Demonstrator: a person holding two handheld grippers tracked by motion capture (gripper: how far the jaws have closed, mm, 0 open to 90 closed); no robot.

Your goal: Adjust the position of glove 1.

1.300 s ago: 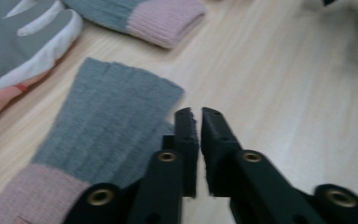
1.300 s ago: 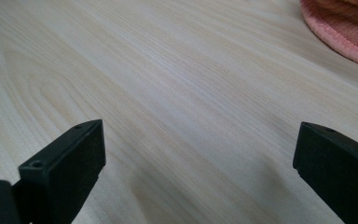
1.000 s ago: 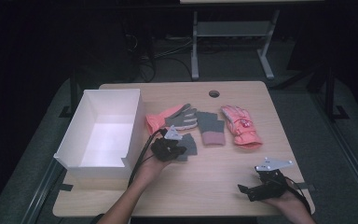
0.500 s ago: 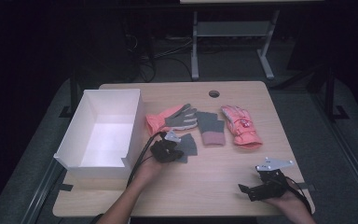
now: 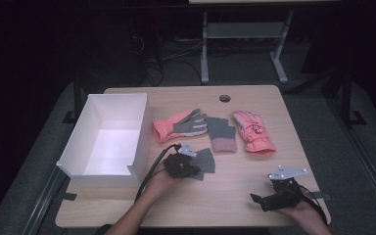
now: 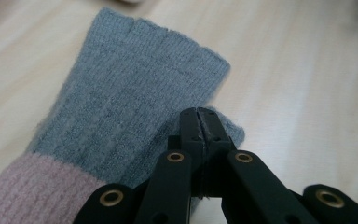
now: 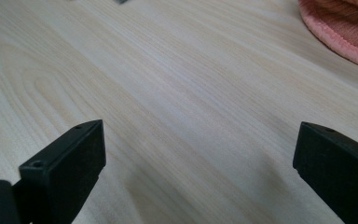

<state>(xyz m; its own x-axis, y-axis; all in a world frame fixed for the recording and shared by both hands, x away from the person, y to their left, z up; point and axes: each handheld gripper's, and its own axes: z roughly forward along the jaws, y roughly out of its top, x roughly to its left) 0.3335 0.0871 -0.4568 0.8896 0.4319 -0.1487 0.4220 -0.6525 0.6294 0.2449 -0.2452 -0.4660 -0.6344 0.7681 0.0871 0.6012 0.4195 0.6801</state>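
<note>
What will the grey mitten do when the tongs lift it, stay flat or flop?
Probably flop: the grey mitten is soft knit, and the left tongs are shut on just its thumb edge, so the rest should hang down. It looks thin and light. Its fuzzy wool likely won't slip out.

high overhead view; two close low views across the table (image 5: 245, 205)

A: Left gripper (image 6: 199, 114) in close, black jaws pressed together, tips pinching the near right edge of the grey knit glove (image 6: 130, 107).

B: Glove's lying flat on the pale wooden bench (image 6: 303, 79), stubby finger ends pointing to the far side.

A: And its pink ribbed cuff (image 6: 32, 189) sits near left, beside the gripper's linkage.
</note>
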